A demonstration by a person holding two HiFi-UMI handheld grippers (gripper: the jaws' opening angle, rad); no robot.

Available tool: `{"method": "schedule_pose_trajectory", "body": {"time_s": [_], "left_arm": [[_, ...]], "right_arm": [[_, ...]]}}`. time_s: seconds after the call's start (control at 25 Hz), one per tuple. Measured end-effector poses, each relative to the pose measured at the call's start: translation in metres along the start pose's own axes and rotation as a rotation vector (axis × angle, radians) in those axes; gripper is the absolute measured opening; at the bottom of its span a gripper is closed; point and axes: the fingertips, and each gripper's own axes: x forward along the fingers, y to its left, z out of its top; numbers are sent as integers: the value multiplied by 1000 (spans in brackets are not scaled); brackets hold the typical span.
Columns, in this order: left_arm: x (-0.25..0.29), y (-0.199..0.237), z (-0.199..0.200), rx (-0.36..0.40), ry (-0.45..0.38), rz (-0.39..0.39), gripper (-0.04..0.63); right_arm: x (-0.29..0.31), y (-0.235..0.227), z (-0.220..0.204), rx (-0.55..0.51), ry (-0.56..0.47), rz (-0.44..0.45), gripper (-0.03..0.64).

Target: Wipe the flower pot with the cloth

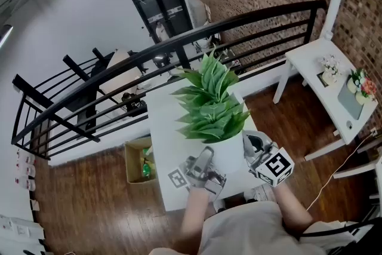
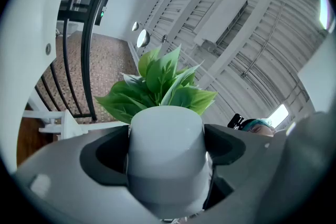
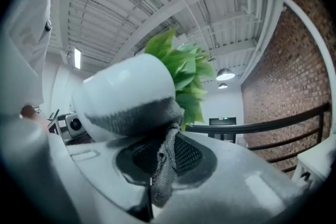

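Observation:
The white flower pot (image 1: 225,153) with its green leafy plant (image 1: 212,98) is at the near edge of the white table (image 1: 164,128). My left gripper (image 1: 206,169) is shut on the pot from the left. In the left gripper view both dark pads (image 2: 107,157) press the pot's (image 2: 165,149) sides. My right gripper (image 1: 255,147) comes in from the right and is shut on the grey mesh cloth (image 3: 161,168). A fold of the cloth lies across the pot's (image 3: 123,84) wall just above that gripper (image 3: 163,157).
A black metal railing (image 1: 179,39) runs behind the table, with a brick wall beyond it. A cardboard box (image 1: 138,164) stands on the wooden floor to the left. A white side table (image 1: 325,77) with small flowers stands at the right.

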Motion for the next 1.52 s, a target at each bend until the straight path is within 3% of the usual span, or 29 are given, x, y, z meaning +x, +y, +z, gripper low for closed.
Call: {"method": "schedule_pose_trajectory", "body": {"time_s": [0.12,0.24,0.4,0.68,0.92,1.12,1.24,1.36,1.52], "left_arm": [[-7,12,16,64,-39,53,477],[-17,18,39,110,-96,107,477],[-21,19,59,133,-156,149,477],[-19,26,58,134,-214,160,477],[-22,24,54,125,-198,153,476],[-10,29,36,107,-167,100,477],[-1,26,19,73,-144,47,477],[4,15,11,51,-121,16,477],[3,6,7,21,-112,2,477]], "right_arm": [[-18,-17,21,-70,-44,-91,17],[-19,4,69,-279,-129,-113,17],[-3,52,68,-557,98,-116,17],[13,80,61,-880,151,-182,17],[2,69,59,-745,113,-186,17],[-21,20,36,-562,130,-212,17],[-31,-1,19,-448,137,-185,17],[-31,0,13,-326,78,-146,17],[-26,7,7,-242,34,-116,17]]}}
